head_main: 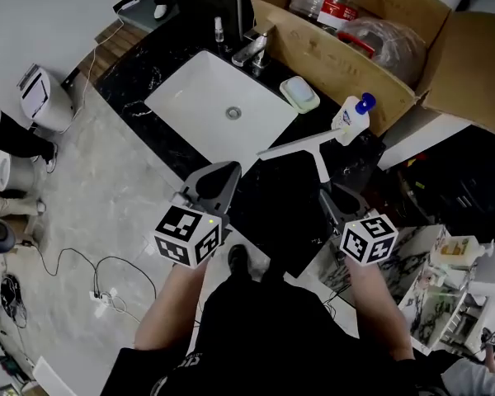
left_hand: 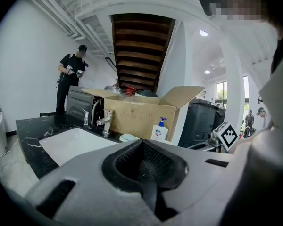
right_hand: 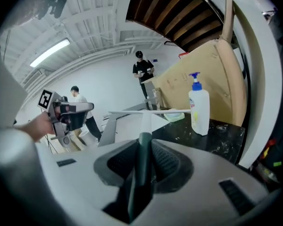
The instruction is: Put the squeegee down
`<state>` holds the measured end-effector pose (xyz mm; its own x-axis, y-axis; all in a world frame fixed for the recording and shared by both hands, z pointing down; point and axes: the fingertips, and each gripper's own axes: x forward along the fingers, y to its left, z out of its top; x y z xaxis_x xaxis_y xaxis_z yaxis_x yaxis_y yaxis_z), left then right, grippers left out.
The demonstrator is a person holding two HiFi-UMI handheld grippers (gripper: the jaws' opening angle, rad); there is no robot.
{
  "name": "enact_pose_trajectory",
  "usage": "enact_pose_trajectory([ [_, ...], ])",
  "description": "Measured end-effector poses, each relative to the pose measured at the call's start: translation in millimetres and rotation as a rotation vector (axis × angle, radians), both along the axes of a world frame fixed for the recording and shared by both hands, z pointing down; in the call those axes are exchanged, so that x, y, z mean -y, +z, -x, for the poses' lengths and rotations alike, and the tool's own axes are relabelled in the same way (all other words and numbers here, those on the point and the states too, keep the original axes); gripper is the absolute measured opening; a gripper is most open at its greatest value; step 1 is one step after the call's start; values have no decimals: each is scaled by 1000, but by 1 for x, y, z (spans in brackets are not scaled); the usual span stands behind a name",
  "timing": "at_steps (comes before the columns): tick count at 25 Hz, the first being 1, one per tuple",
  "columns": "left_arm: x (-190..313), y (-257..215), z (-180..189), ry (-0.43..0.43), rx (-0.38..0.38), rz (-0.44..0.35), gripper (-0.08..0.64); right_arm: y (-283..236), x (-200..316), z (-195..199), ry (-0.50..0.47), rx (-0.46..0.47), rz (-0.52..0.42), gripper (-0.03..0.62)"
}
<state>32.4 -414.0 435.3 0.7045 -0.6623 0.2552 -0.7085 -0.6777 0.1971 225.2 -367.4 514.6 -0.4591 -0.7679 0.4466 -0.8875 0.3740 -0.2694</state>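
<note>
The squeegee (head_main: 307,146) has a long white blade and a dark handle (right_hand: 143,150). My right gripper (head_main: 334,193) is shut on that handle, and the blade (right_hand: 146,112) points away from me, over the black counter (head_main: 289,196) between the sink and the soap bottle. Whether the blade touches the counter I cannot tell. My left gripper (head_main: 226,170) hovers at the sink's near corner, shut with nothing in it. In its own view the left gripper (left_hand: 149,167) shows its pads pressed together.
A white sink (head_main: 219,106) with a faucet (head_main: 252,50) lies to the left. A soap dish (head_main: 299,94), a pump bottle (head_main: 351,120) and an open cardboard box (head_main: 355,56) line the counter's far side. People stand in the background (left_hand: 70,86).
</note>
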Motion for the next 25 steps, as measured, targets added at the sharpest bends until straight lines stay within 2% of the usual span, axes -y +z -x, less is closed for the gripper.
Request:
enact_pose_trajectory([
  [6, 1, 8, 5, -23, -5, 15, 9, 35, 13, 5, -49, -76, 77, 100],
  [16, 7, 7, 13, -36, -32, 9, 9, 79, 29, 4, -36, -200, 183, 100],
  [21, 8, 6, 20, -45, -40, 9, 9, 83, 38, 4, -35, -267, 200, 101],
  [25, 7, 6, 20, -44, -44, 10, 9, 85, 46, 6, -22, -285, 214, 103],
])
